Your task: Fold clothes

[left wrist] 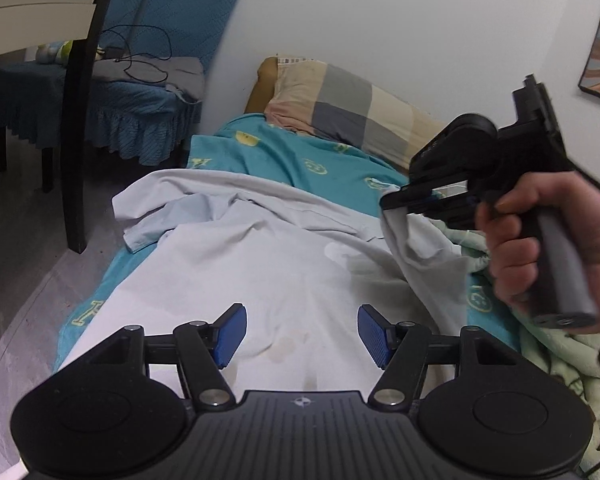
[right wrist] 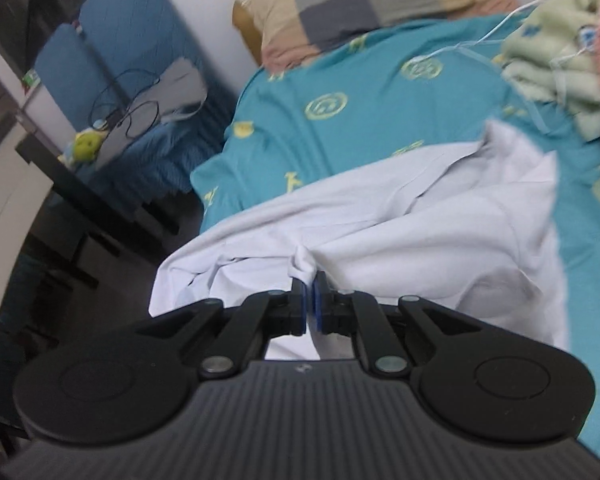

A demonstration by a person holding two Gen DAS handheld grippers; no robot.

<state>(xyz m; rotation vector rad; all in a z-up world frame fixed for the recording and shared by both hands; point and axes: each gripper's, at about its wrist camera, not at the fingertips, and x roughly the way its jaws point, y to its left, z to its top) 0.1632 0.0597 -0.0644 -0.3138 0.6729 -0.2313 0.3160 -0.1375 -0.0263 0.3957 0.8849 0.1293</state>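
The right wrist view is smeared with blur, so the teal sheet's (right wrist: pixel 340 92) yellow prints are unreadable. The white garment's (right wrist: pixel 420 236) near hem hides behind the right gripper's (right wrist: pixel 310 300) body, and the green blanket (left wrist: pixel 560 380) runs off the frame's edge.

The white shirt (left wrist: pixel 268 264) is thin, matt woven cloth, creased and faintly stained, lying on a teal printed cotton-like bedsheet (left wrist: pixel 300 160). The left gripper (left wrist: pixel 302 334) is matt black plastic with ribbed blue rubbery pads (left wrist: pixel 374 336) and dull metal pivot pins; the checked pillow (left wrist: pixel 340 100) is soft matt fabric
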